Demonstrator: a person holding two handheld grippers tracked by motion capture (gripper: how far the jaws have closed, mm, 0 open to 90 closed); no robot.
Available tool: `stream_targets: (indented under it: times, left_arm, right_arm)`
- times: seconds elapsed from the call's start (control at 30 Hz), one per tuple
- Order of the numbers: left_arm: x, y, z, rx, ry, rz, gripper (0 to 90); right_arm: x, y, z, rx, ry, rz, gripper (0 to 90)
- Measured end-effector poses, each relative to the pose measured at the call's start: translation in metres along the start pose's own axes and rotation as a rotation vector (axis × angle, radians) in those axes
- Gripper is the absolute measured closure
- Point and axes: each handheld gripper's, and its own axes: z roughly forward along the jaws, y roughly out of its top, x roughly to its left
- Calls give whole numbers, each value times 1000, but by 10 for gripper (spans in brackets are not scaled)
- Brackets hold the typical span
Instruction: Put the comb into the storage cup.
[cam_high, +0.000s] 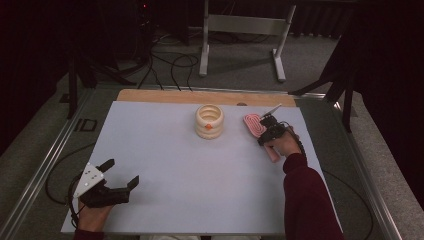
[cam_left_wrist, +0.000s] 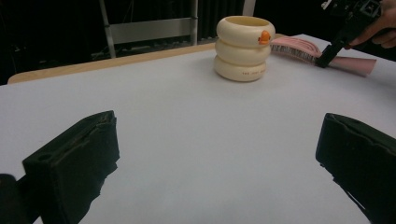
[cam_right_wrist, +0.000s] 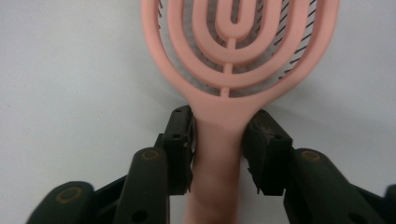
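A pink hairbrush (cam_high: 253, 125) lies flat at the right rear of the white table, its handle running back under a person's right hand. My right gripper (cam_high: 263, 135) is shut on the brush's neck; in the right gripper view both black pads (cam_right_wrist: 181, 140) press against the sides of the pink hairbrush handle (cam_right_wrist: 217, 154), just below the oval head. The left gripper view shows the same brush (cam_left_wrist: 299, 46) with that gripper (cam_left_wrist: 327, 58) on it. My left gripper (cam_high: 121, 171) rests at the near left, open, with bare table between its jaws (cam_left_wrist: 217, 158).
A cream holder of stacked rings (cam_high: 209, 121) with an orange spot stands at the middle rear, left of the brush (cam_left_wrist: 243, 46). A wooden strip (cam_high: 165, 96) edges the far side of the table (cam_high: 175, 160). Beyond stand a metal frame (cam_high: 240, 25) and floor cables.
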Motion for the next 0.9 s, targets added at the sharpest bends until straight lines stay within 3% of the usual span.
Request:
stream_targets:
  times: [0.9]
  left_arm:
    - [-2,-1,2,9,-7,1,1]
  right_arm:
    - [6,0,0,31,-33,-18,695]
